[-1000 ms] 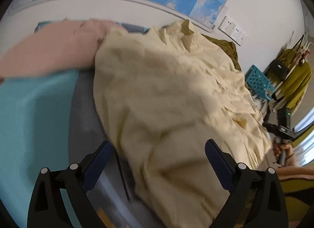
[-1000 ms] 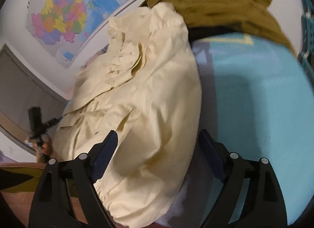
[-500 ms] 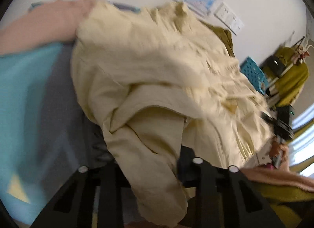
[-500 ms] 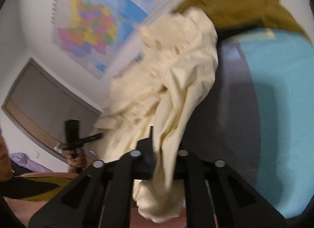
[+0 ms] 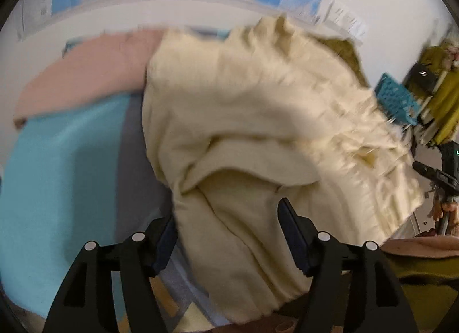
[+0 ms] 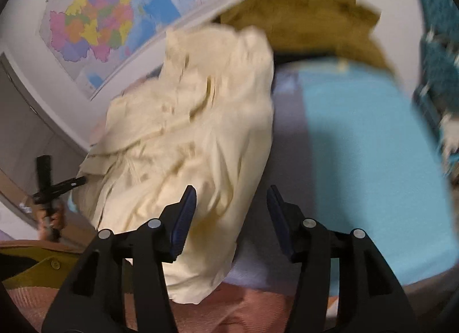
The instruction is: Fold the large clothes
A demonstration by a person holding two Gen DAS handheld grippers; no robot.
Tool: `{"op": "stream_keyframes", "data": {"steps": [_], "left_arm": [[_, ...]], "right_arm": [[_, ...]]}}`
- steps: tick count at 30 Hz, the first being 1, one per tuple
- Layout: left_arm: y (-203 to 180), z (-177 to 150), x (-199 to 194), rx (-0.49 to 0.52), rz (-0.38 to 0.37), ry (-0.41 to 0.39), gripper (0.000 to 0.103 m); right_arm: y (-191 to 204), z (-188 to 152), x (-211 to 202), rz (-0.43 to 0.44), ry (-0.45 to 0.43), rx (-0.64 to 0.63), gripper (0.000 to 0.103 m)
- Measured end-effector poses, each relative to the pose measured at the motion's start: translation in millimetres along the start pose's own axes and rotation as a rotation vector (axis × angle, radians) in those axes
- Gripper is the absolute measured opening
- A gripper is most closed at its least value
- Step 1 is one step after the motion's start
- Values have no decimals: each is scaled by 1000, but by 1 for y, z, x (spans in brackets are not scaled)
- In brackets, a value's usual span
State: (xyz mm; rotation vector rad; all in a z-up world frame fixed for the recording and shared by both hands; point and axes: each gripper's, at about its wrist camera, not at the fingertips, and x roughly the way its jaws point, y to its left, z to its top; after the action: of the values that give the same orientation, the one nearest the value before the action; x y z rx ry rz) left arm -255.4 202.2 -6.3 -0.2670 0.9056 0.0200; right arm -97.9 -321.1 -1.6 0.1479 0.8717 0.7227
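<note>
A large cream garment (image 5: 258, 120) lies bunched on the turquoise and grey table cover (image 5: 68, 166). Its near edge hangs over the table front. My left gripper (image 5: 226, 218) is open, and the cream cloth's near fold lies between the spread fingers. In the right wrist view the same cream garment (image 6: 189, 132) fills the left half. My right gripper (image 6: 232, 203) is open at the garment's right edge. The other gripper shows at each view's side.
A pink garment (image 5: 86, 74) lies at the far left of the table. An olive garment (image 6: 309, 17) lies at the far right. A teal basket (image 5: 397, 100) and hanging olive clothes stand beyond the table. Maps hang on the wall (image 6: 94, 23).
Both grippers shut on the cream cloth and lifted it half a second ago. Now both have opened and the cloth has dropped back onto the table.
</note>
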Motion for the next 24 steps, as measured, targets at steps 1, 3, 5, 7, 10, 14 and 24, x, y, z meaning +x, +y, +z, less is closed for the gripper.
{"op": "stream_keyframes", "data": {"steps": [1, 3, 5, 7, 10, 14, 24], "left_arm": [[-3, 3, -10, 28, -5, -26, 69], [-10, 8, -21, 74, 2, -65, 73], [-19, 14, -25, 99, -23, -83, 73], [-31, 16, -30, 140, -47, -109, 73], [-52, 24, -23, 182, -91, -122, 76], [-67, 32, -2, 202, -142, -79, 76], [-89, 64, 45, 297, -181, -11, 76]], "right_arm": [[13, 5, -8, 8, -33, -58, 50], [47, 13, -4, 64, -59, -171, 44], [76, 18, 18, 137, -17, -251, 32], [103, 24, 55, 190, 43, -310, 22], [125, 31, 111, 216, 143, -330, 19], [148, 14, 154, 228, 302, -412, 14], [151, 76, 137, 232, 252, -473, 32]]}}
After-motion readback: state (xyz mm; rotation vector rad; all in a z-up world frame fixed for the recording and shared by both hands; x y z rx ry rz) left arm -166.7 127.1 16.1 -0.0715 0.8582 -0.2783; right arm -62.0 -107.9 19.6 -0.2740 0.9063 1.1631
